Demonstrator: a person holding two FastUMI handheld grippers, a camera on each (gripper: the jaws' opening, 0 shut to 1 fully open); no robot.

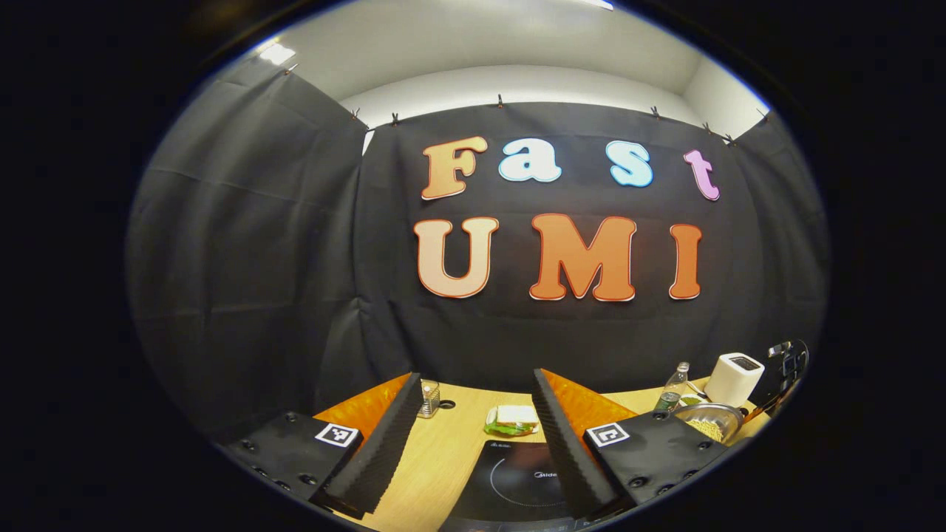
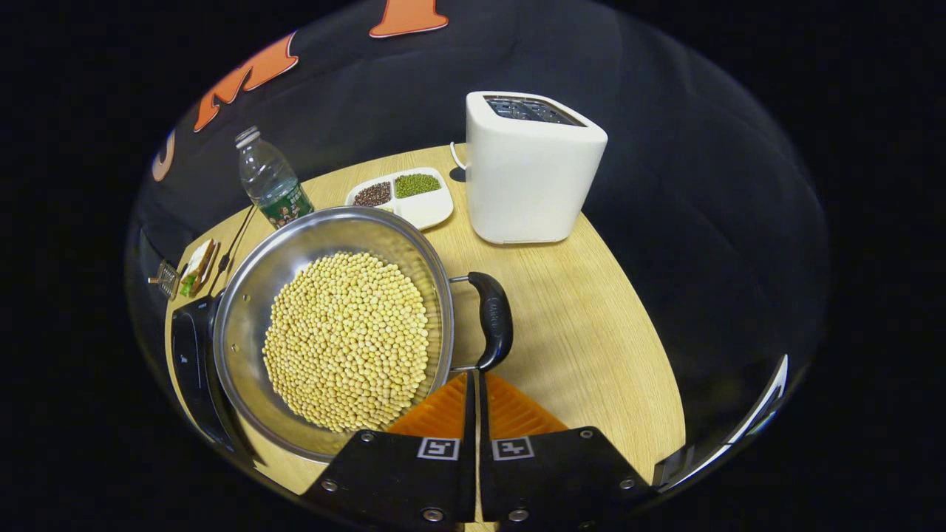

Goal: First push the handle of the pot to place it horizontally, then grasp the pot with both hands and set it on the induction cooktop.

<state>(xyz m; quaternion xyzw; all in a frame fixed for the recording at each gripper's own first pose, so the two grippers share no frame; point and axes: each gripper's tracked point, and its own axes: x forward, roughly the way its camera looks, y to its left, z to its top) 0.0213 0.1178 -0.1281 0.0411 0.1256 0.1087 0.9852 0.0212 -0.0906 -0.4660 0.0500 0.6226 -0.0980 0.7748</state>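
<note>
The wooden table (image 2: 584,325) runs ahead of both grippers. In the right gripper view, the steel pot (image 2: 251,295), filled with soybeans (image 2: 346,340), sits just ahead and left of the jaws, its rim overlapping the black induction cooktop (image 2: 188,355) at far left. The pot's black side handle (image 2: 494,319) stands directly ahead of the right gripper (image 2: 474,378), whose jaws are clenched together with nothing between them, tips just short of the handle's lower end. Beyond, a white toaster (image 2: 528,174), a divided dish of beans (image 2: 405,196), a water bottle (image 2: 272,181) and a sandwich (image 2: 198,267).

In the left gripper view, the left gripper (image 1: 477,403) is released, jaws wide apart, the cooktop (image 1: 517,480) lying between them.
</note>
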